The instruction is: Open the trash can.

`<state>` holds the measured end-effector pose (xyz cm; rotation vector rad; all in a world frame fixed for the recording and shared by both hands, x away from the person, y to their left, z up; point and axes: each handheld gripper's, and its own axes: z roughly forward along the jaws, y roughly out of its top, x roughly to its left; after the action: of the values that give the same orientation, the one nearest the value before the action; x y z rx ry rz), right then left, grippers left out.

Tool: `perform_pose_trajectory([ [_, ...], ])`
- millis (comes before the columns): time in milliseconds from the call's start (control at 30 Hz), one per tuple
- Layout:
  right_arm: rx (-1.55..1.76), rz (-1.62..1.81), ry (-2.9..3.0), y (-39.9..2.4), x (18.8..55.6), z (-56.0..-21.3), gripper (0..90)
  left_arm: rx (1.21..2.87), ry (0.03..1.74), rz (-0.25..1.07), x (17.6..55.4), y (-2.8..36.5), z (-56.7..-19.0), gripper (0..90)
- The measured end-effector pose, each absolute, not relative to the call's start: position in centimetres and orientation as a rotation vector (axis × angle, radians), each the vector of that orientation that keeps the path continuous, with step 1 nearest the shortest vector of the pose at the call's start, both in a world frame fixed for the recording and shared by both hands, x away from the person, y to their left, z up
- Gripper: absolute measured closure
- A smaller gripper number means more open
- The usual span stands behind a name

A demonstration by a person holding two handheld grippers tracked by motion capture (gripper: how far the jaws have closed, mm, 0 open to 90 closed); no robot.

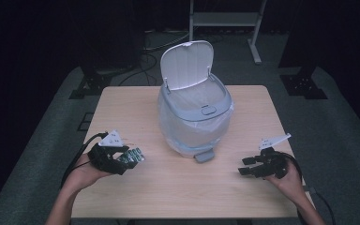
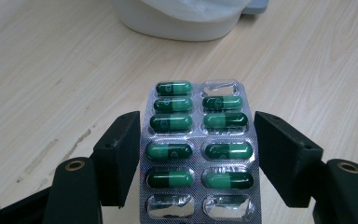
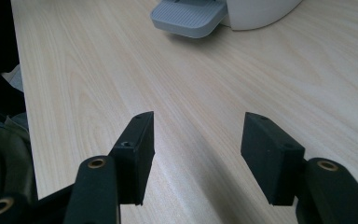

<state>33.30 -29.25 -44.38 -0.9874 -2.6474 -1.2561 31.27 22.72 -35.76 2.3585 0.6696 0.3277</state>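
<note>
Foil pill strip (image 2: 198, 154) lies lengthwise between the left gripper (image 2: 198, 161)'s part-open jaws, not visibly clamped, with the open bin (image 1: 194, 110) toward 1 o'clock; right gripper (image 3: 196, 154) wide open, empty.

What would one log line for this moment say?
left gripper: open around blister pack | right gripper: open, empty | bin: lid up

A silver blister pack (image 2: 199, 151) of green capsules lies flat on the desk (image 1: 178, 183), three pockets burst open. Well right of it stands a white pedal bin (image 1: 194, 112), bag-lined, its lid (image 1: 187, 63) raised upright.
</note>
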Motion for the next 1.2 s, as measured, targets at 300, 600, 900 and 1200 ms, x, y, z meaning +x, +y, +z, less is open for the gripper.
perform_pose_trajectory([
  [300,-0.984,-1.241,-2.65,-29.1,33.4,-44.6,43.1,2.375,0.651,0.316,32.0,22.5,-33.7,33.4],
  [600,-0.979,-1.244,-2.653,-28.9,33.5,-44.5,43.0,2.366,0.621,0.299,32.5,22.1,-32.1,33.4],
  [900,-0.991,-1.25,-2.657,-29.0,33.6,-44.4,41.8,2.347,0.611,0.279,33.1,22.0,-30.8,33.3],
  [1200,-0.983,-1.233,-2.663,-28.6,33.6,-44.6,41.1,2.36,0.572,0.286,33.7,21.2,-28.8,33.3],
])
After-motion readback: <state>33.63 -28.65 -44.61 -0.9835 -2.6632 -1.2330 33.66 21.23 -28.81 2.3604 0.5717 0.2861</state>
